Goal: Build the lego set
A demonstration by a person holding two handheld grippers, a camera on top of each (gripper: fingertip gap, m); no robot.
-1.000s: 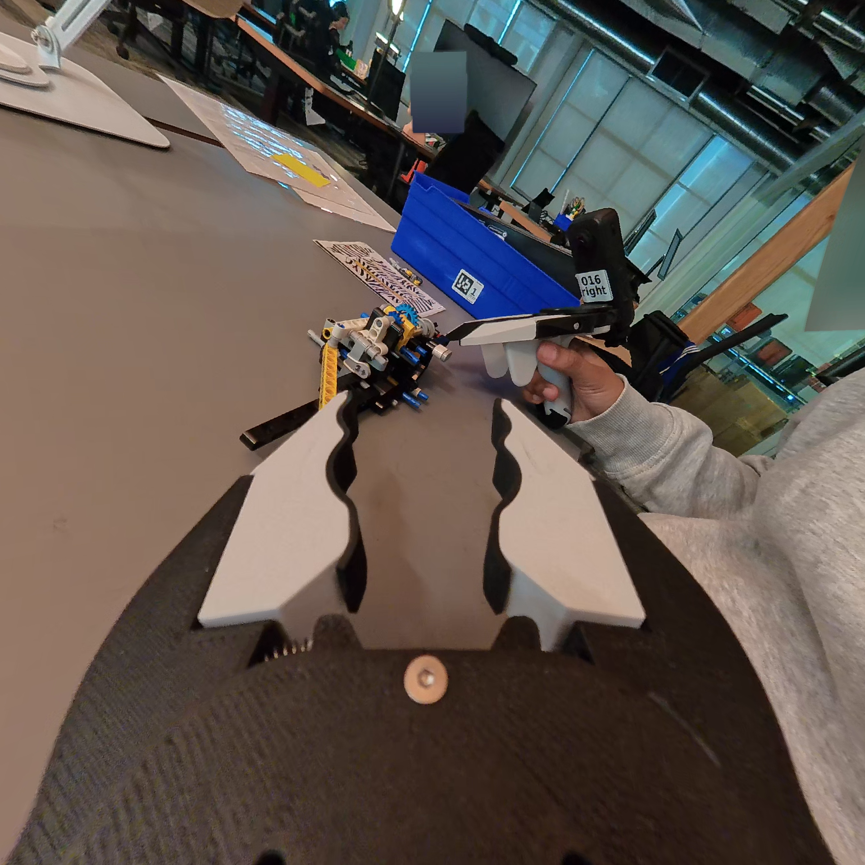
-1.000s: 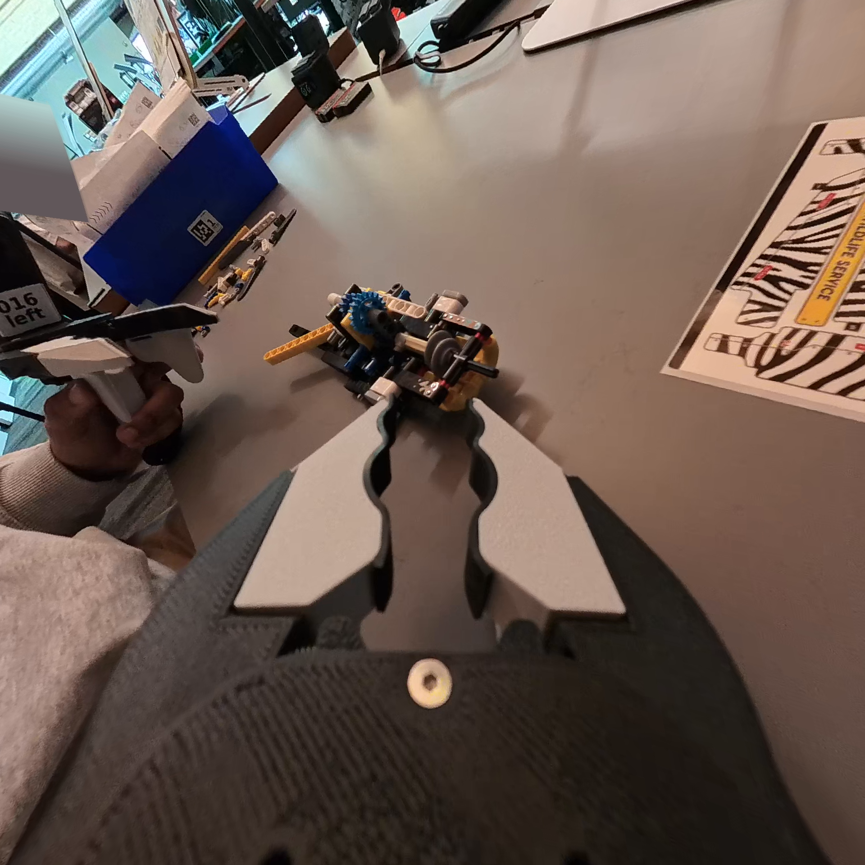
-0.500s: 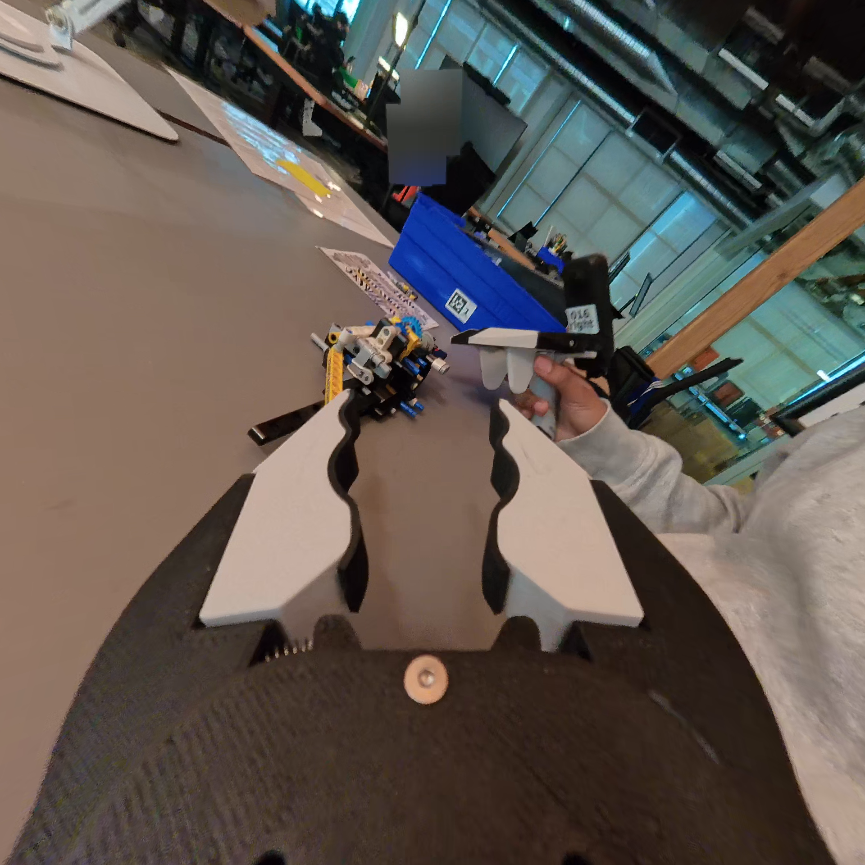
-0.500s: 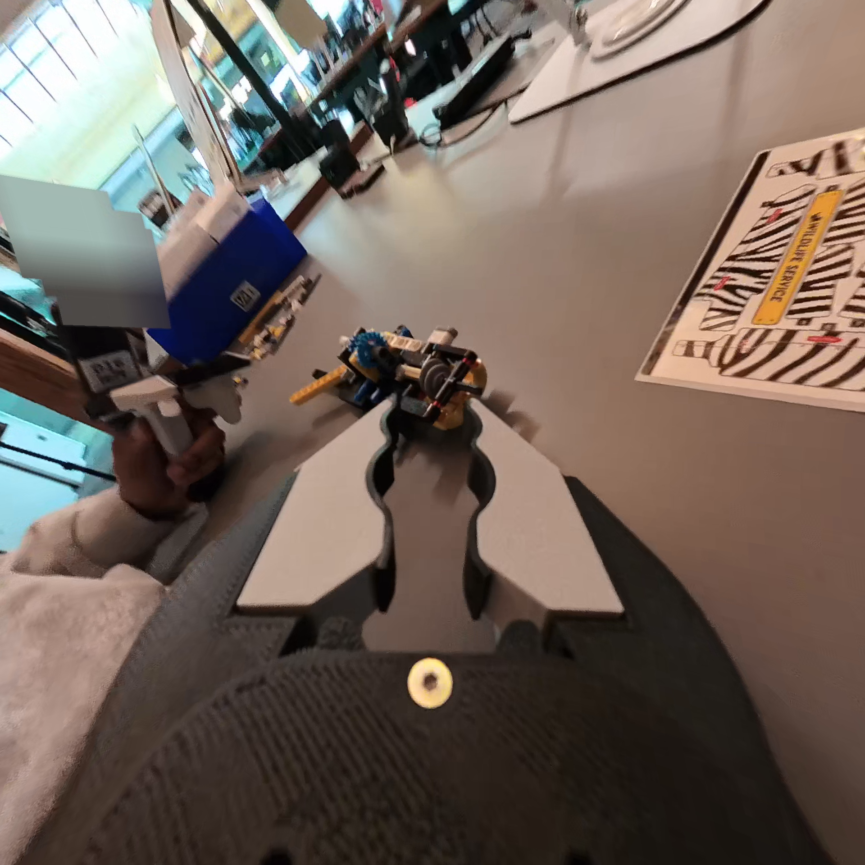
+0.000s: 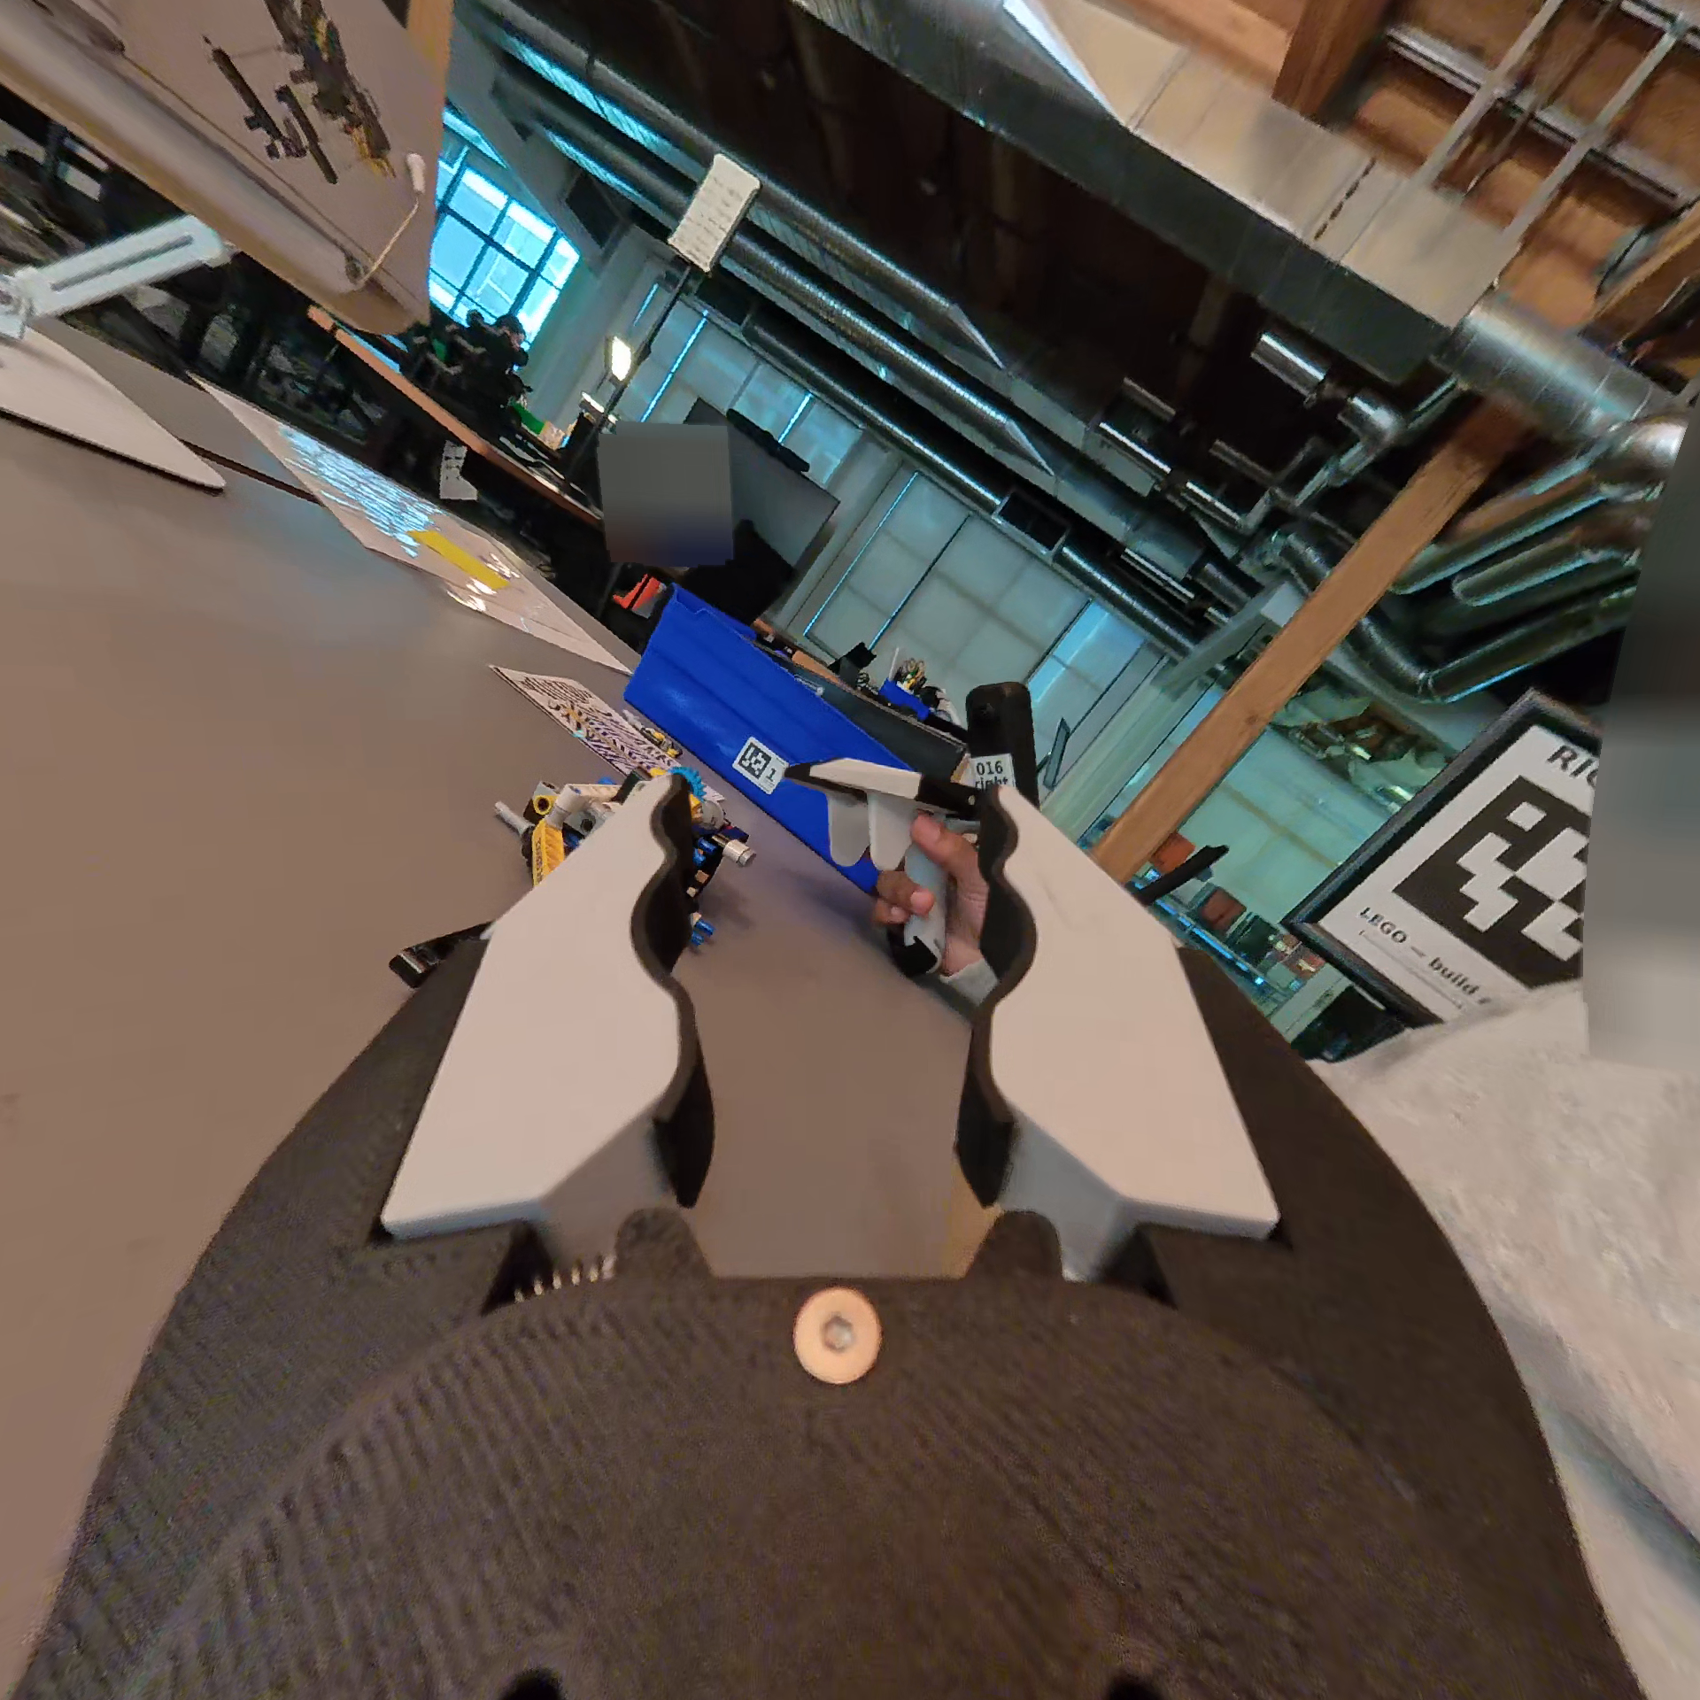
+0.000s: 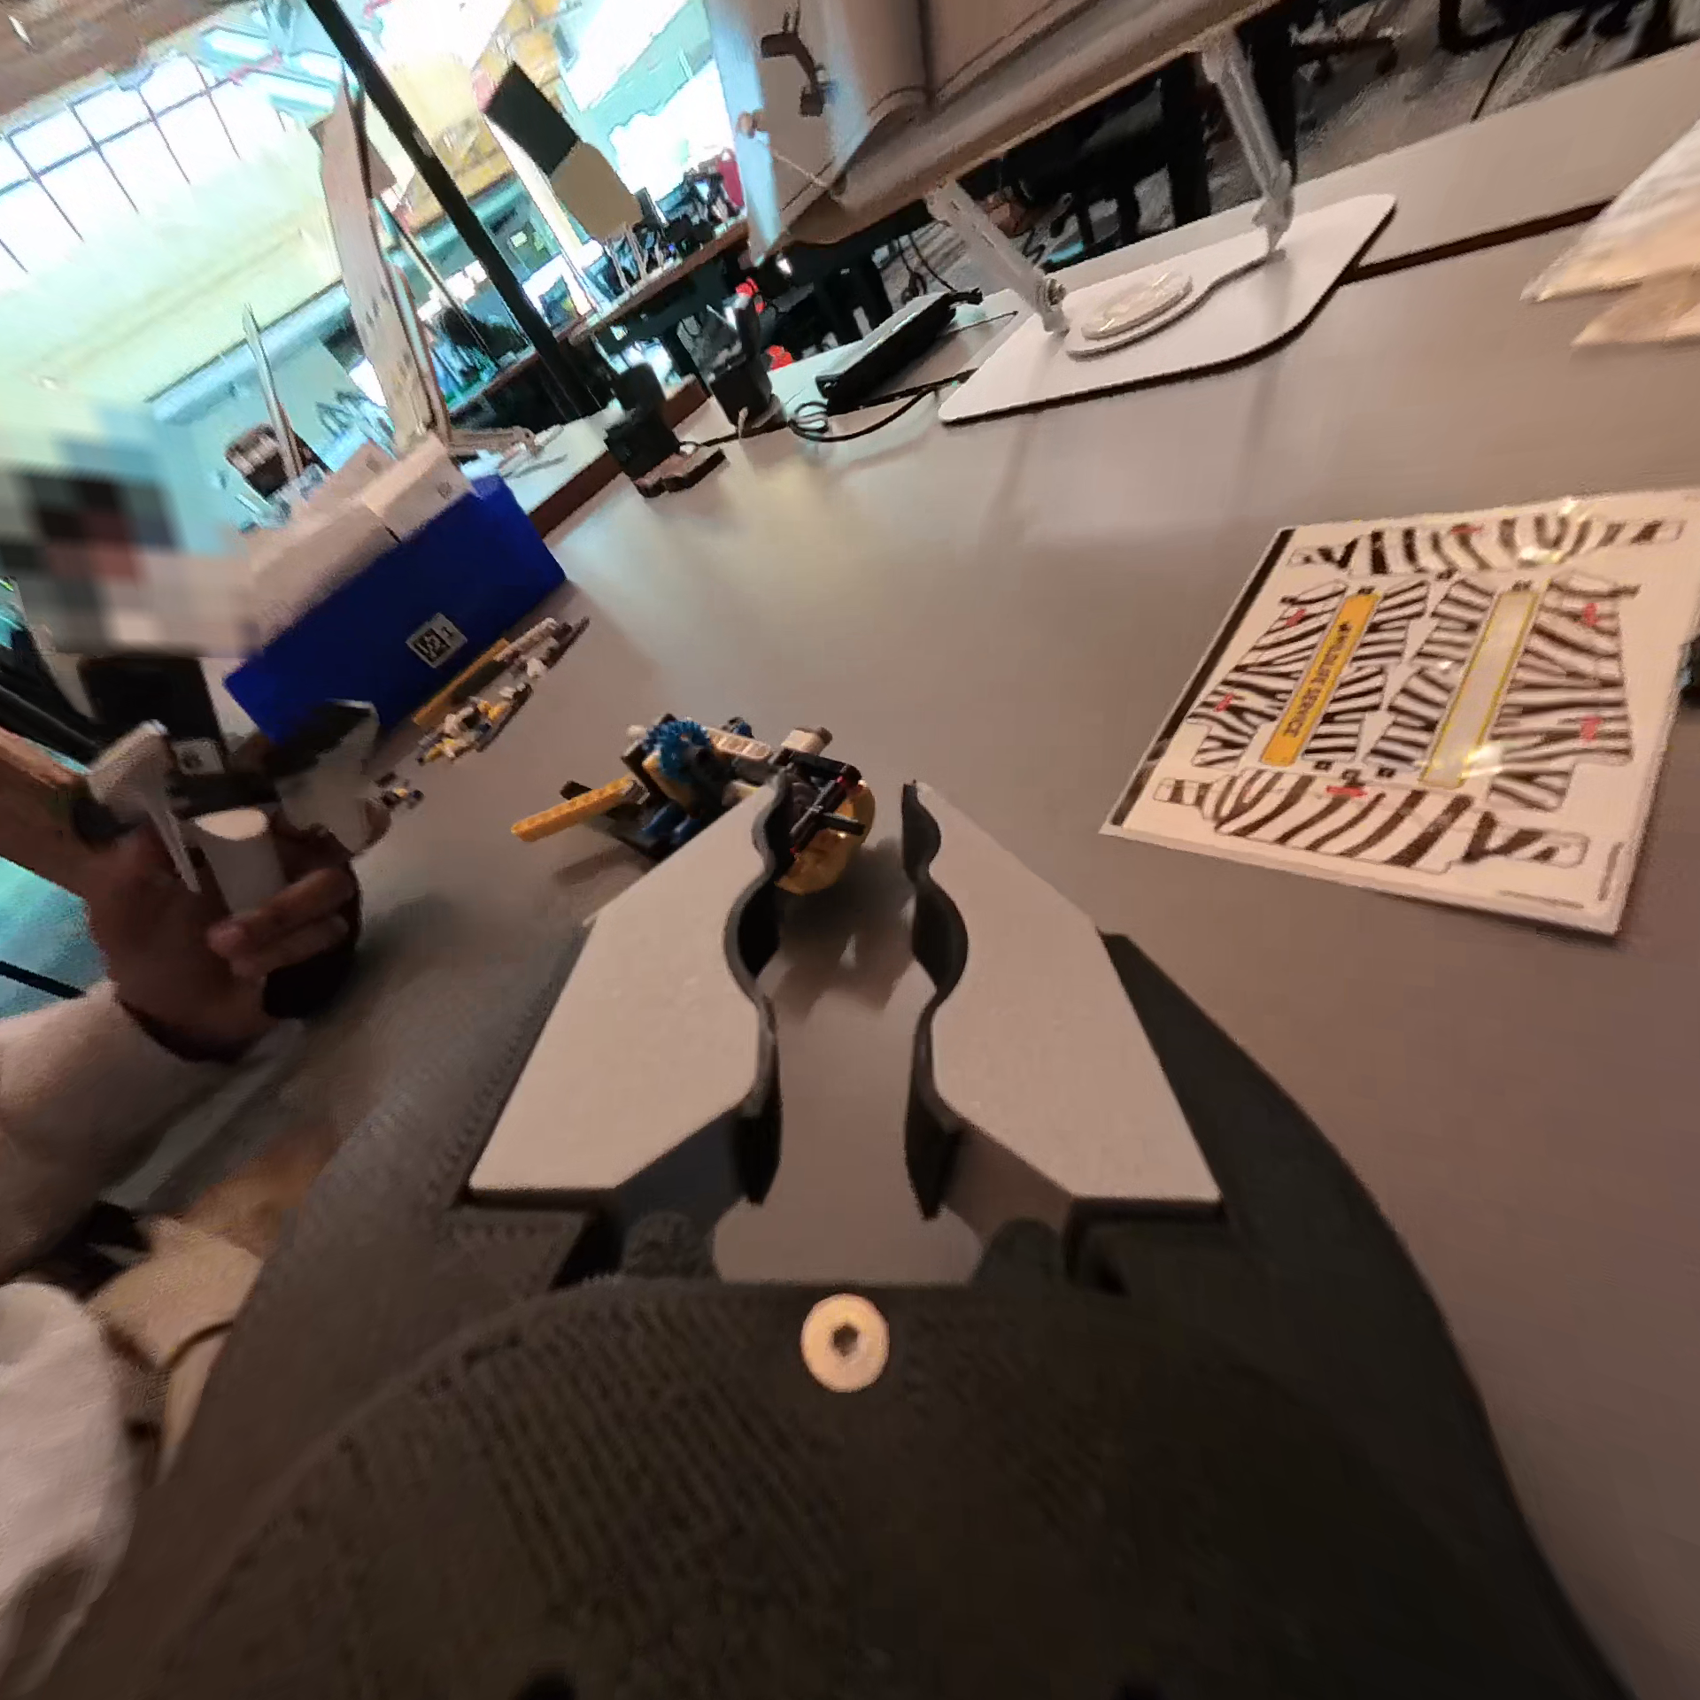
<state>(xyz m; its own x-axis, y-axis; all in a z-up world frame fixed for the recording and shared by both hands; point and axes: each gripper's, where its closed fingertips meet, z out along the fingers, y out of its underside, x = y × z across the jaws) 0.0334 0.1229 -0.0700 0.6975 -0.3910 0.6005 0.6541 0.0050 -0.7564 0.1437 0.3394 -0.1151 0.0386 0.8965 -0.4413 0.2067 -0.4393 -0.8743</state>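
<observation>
Left hand-held gripper (image 5: 832, 809) and right hand-held gripper (image 6: 842, 796) — both empty, fingers spread, raised off the surface.

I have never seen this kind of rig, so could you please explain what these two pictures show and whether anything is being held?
No robot arm here: a person holds a handheld two-finger gripper in each hand, each with a camera looking along its fingers. One picture comes from the left gripper, the other from the right gripper; each also shows the other gripper farther off. On the grey table lie a part-built lego model, a blue bin, loose pieces beside it, and a striped sticker sheet. Both grippers are open and hold nothing.
</observation>
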